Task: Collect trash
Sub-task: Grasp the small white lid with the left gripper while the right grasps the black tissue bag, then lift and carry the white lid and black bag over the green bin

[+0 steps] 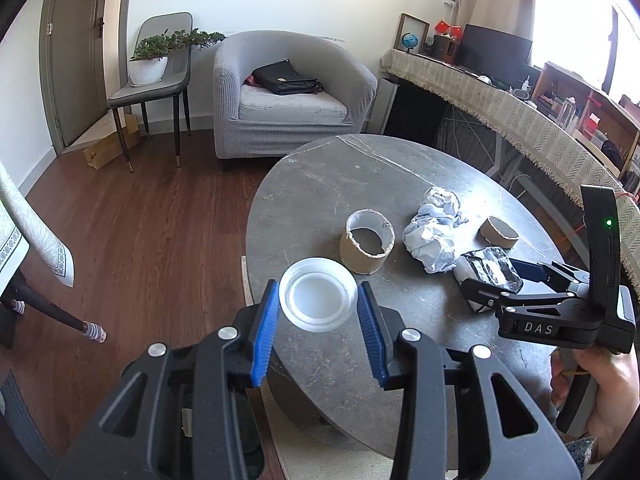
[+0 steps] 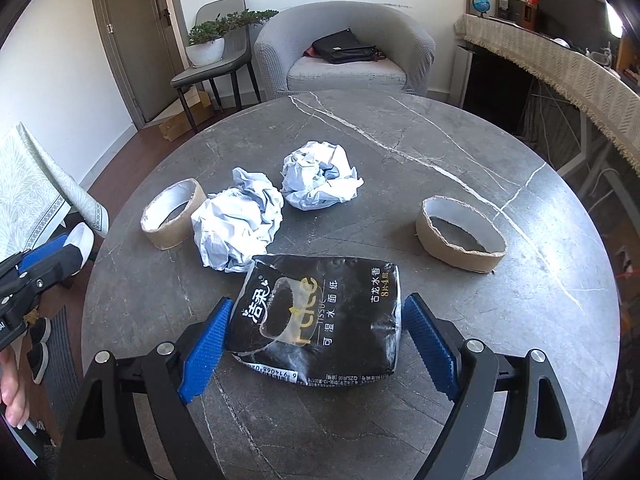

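My left gripper is shut on a round white plastic lid, held over the near edge of the round grey marble table. In the right wrist view that gripper and the lid show at the far left. My right gripper stands open astride a crumpled black tissue packet lying flat on the table; its blue pads do not press on the packet. Seen from the left wrist, the right gripper is at the packet.
Two cardboard rings and two crumpled white paper balls lie on the table. Beyond it stand a grey armchair with a black bag, a chair with a potted plant, and a cloth-covered desk.
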Demonstrator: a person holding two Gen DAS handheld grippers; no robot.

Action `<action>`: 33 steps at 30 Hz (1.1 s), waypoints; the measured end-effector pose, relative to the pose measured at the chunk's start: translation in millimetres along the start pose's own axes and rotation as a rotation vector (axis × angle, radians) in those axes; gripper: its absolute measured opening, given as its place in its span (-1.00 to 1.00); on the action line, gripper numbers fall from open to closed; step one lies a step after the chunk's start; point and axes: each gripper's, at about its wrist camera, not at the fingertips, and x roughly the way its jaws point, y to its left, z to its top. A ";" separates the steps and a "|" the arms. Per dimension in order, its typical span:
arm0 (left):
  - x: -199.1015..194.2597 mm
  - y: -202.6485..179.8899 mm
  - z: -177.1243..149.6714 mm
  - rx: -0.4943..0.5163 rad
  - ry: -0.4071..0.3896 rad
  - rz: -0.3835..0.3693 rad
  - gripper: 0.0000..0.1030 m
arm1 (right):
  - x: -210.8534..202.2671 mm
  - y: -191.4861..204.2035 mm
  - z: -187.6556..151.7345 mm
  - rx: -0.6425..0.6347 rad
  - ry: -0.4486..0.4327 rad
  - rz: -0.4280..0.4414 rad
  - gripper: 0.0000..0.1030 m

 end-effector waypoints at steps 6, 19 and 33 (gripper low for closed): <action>-4.0 13.7 -1.6 -0.016 0.001 0.014 -0.18 | -0.8 -1.1 2.7 0.007 -0.005 -0.034 0.40; 3.7 46.0 -19.9 -0.018 0.060 0.078 -0.18 | -42.8 23.1 18.8 -0.043 -0.154 0.019 0.39; 20.0 94.6 -55.3 -0.044 0.177 0.116 -0.18 | -39.6 89.2 27.6 -0.118 -0.180 0.184 0.39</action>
